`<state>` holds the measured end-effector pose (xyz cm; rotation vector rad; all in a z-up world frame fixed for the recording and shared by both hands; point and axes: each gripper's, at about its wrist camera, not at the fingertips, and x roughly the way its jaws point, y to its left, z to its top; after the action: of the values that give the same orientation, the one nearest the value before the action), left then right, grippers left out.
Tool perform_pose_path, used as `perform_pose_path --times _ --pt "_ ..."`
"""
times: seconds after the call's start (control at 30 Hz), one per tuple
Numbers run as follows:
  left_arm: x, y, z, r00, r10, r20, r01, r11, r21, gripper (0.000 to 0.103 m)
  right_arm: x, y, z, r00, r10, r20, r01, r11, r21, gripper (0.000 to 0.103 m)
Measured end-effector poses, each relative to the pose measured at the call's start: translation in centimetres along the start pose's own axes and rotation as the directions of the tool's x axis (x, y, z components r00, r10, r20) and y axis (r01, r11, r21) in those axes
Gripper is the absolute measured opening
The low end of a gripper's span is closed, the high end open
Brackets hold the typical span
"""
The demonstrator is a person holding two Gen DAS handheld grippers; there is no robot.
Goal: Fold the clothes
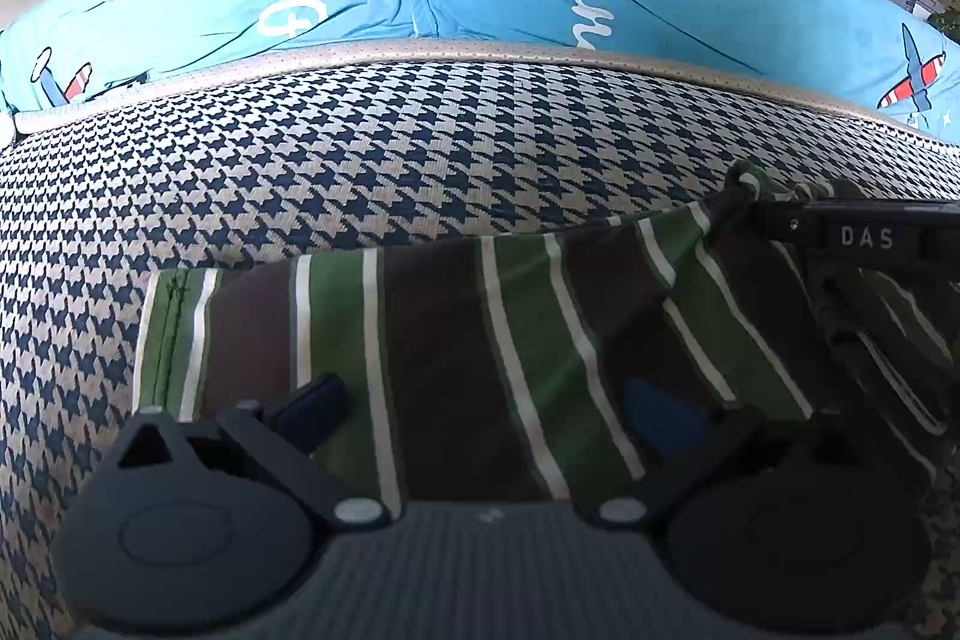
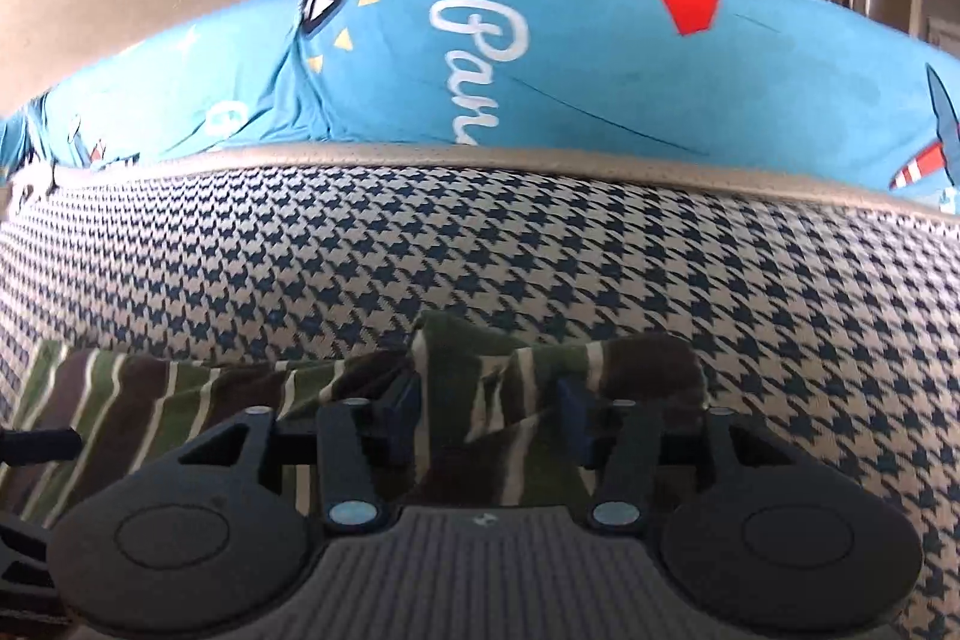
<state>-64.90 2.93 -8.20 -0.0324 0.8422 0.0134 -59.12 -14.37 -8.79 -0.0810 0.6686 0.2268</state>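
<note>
Tools (image 1: 480, 406) low over striped garment (image 1: 456, 340), seemingly open

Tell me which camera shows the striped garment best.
The left wrist view: the striped garment lies spread across the frame, its stripes and hemmed left edge clear on the houndstooth cushion. The right wrist view shows only a bunched strip of it, partly hidden behind the right gripper.

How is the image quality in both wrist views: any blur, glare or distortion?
Left wrist view: sharp, strong fisheye bowing of the cushion piping, a faint glare streak on the striped garment. Right wrist view: softer, with the striped garment slightly blurred near the right claw, the same bowing, and dark corners.
</note>
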Motion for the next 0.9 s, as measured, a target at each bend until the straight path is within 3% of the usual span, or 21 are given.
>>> perform_pose_path --times 0.23,0.43,0.67,0.9 --pt "-0.6 0.2 0.2 1.0 -0.012 0.012 0.013 1.0 -0.019 0.103 -3.2 -1.6 1.1 0.998 0.025 0.052 -0.027 0.999 0.045 0.053" --pt "-2.2 1.0 -0.2 0.999 0.001 0.041 0.0 1.0 -0.023 0.103 -9.3 -3.9 0.3 0.989 -0.086 0.118 0.075 0.992 0.101 0.053" --pt "-4.2 1.8 -2.1 0.998 0.005 0.058 -0.003 1.0 -0.027 0.103 -11.6 -3.9 -2.3 0.982 -0.181 0.048 0.175 0.978 0.109 0.053" --pt "-5.4 2.2 -4.1 0.998 0.012 0.056 -0.011 1.0 -0.009 0.103 -12.1 -2.9 -3.9 0.985 -0.162 0.054 0.157 0.984 0.084 0.053"
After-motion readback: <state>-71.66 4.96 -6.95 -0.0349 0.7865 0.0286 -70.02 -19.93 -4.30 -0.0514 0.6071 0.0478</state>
